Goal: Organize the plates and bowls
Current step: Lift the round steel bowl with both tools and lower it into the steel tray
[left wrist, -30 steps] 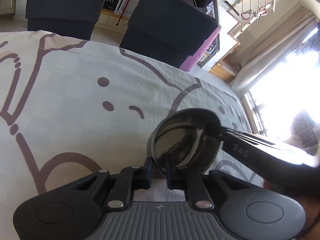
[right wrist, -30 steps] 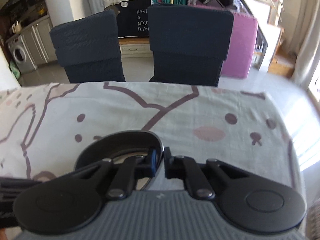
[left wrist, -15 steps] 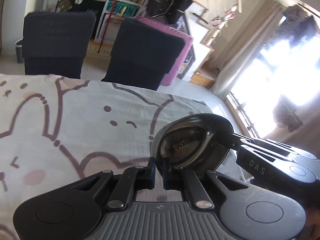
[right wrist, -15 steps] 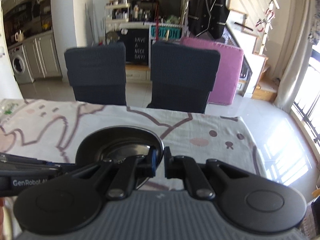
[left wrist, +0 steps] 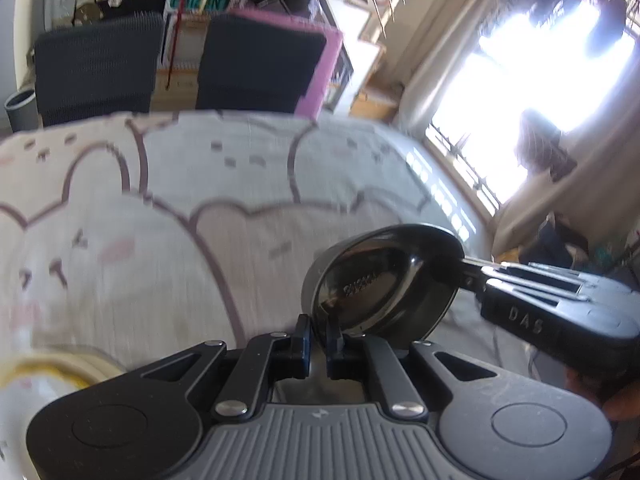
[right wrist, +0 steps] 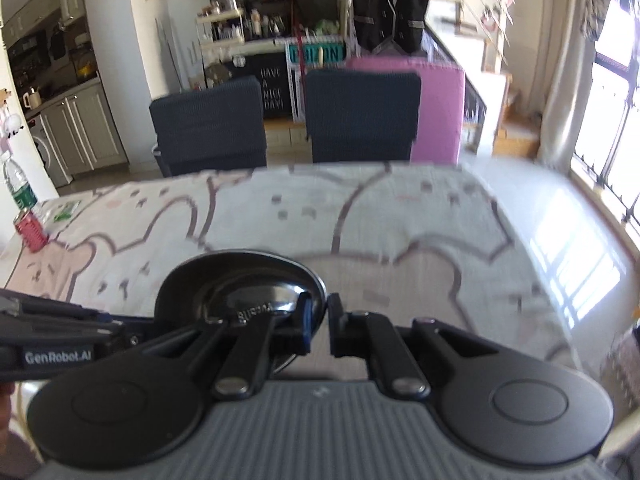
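In the left wrist view, the left gripper (left wrist: 318, 338) is sitting at the bottom middle of the frame, and its two black fingers are pinching the near rim of a shiny metal bowl (left wrist: 380, 280). The bowl is hanging in the air in the lower right of the frame, above the table (left wrist: 248, 220) with the bunny cloth, and it is tilting so we are looking at its shiny side. The right gripper (left wrist: 468, 270) is reaching in from the right edge and pinching the far rim of the same bowl. Something pale with a yellow rim is showing at the lower left corner, but it is too blurry to name. In the right wrist view, the right gripper (right wrist: 318, 320) is at the bottom middle, and its fingers are squeezing the rim of the metal bowl (right wrist: 240, 284), which is sitting just left of center. The left gripper (right wrist: 132, 330) is coming in from the left edge and holding the other side. A red can (right wrist: 32, 232) and a water bottle (right wrist: 18, 184) are standing far off at the left edge of the table. Two dark chairs (right wrist: 208, 124) are waiting behind the table. To do this step well, I think both hands should be moving together at the same speed, keeping the bowl level, and keeping both pinches tight so the slippery rim is not sliding out before the bowl is over its spot.
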